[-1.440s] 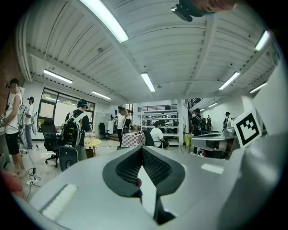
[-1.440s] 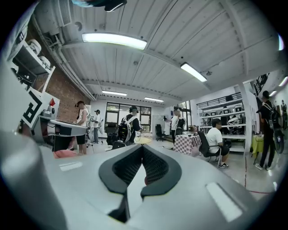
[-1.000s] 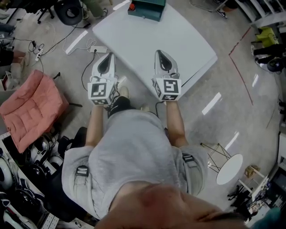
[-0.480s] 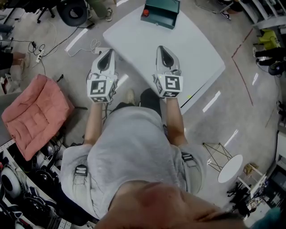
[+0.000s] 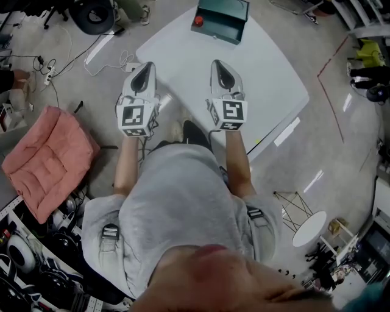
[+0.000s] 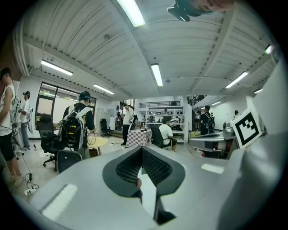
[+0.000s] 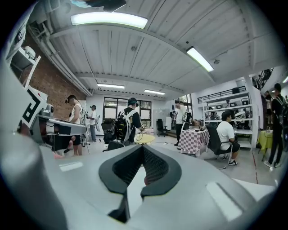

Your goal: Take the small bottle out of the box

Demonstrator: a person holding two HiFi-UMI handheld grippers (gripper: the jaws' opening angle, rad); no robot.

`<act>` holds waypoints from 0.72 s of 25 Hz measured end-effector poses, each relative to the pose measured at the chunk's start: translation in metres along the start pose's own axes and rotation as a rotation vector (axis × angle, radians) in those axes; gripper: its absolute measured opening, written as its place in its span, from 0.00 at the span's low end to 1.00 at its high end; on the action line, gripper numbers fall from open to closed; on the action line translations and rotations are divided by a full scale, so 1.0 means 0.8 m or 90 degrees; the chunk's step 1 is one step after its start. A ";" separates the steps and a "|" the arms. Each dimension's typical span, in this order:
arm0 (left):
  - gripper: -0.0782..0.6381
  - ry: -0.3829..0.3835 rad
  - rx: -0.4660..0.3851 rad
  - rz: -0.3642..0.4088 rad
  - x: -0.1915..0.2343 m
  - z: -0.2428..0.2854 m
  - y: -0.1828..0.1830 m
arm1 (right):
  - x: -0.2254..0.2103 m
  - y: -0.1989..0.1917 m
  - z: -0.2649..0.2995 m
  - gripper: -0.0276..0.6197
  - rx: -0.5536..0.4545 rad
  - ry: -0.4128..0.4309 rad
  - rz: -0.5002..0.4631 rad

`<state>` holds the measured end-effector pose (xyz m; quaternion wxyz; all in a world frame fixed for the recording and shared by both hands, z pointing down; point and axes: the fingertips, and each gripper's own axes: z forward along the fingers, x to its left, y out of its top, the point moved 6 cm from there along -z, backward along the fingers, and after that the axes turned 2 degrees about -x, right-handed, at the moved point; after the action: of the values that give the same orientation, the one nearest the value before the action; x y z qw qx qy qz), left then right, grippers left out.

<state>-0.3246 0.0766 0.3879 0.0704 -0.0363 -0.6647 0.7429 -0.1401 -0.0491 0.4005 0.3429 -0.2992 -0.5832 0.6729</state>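
On white table [image 5: 256, 67], green box [image 5: 222, 18] far edge, pink cushion [image 5: 46, 158] left

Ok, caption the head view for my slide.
Both shut, left claw and right claw point across a white table toward a green box.

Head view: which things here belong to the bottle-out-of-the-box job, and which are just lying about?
Job in hand:
- green box
- white table that it stands on
- left gripper and right gripper, both shut and empty
- no bottle shows

Lying about:
- pink cushion
- small round white table
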 end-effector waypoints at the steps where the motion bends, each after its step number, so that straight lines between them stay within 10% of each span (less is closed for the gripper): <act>1: 0.13 -0.002 0.003 0.001 0.000 0.009 -0.001 | -0.004 -0.003 0.009 0.05 0.006 0.003 0.001; 18: 0.13 -0.004 0.062 -0.014 0.025 0.143 -0.052 | -0.055 -0.051 0.151 0.05 0.065 0.040 0.001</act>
<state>-0.3587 -0.0286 0.4426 0.0782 -0.0233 -0.6283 0.7737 -0.2070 -0.1512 0.4578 0.3753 -0.3029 -0.5369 0.6922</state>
